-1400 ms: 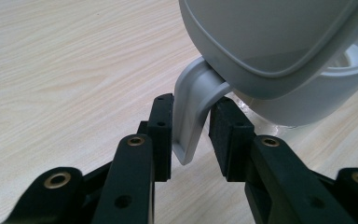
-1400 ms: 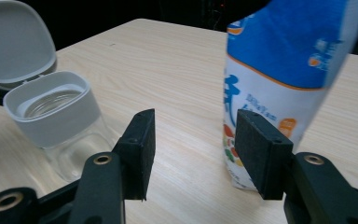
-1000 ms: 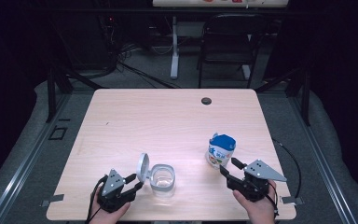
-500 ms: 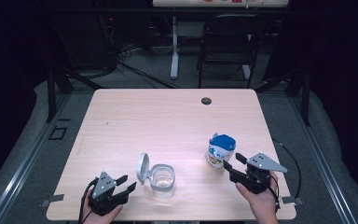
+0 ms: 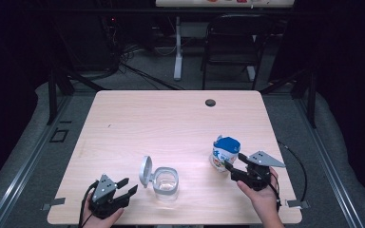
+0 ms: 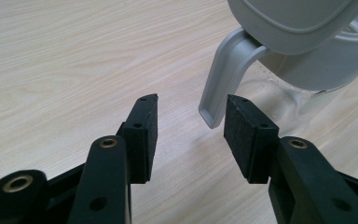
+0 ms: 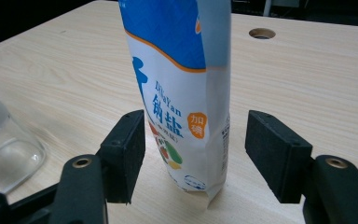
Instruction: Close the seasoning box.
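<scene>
At four o'clock on the table (image 5: 123,123), the salt bag (image 5: 225,153) stands upright, long axis vertical, directly ahead of the right gripper (image 5: 232,162), whose jaws have just been opening and now straddle its lower half without pressing it. Toward seven o'clock, the left gripper (image 5: 125,185) has its jaws spread too, having just opened, with the glass jar (image 5: 165,180) at its two o'clock and the flipped-up lid's tab (image 6: 223,74) just ahead of one pad, untouched.
</scene>
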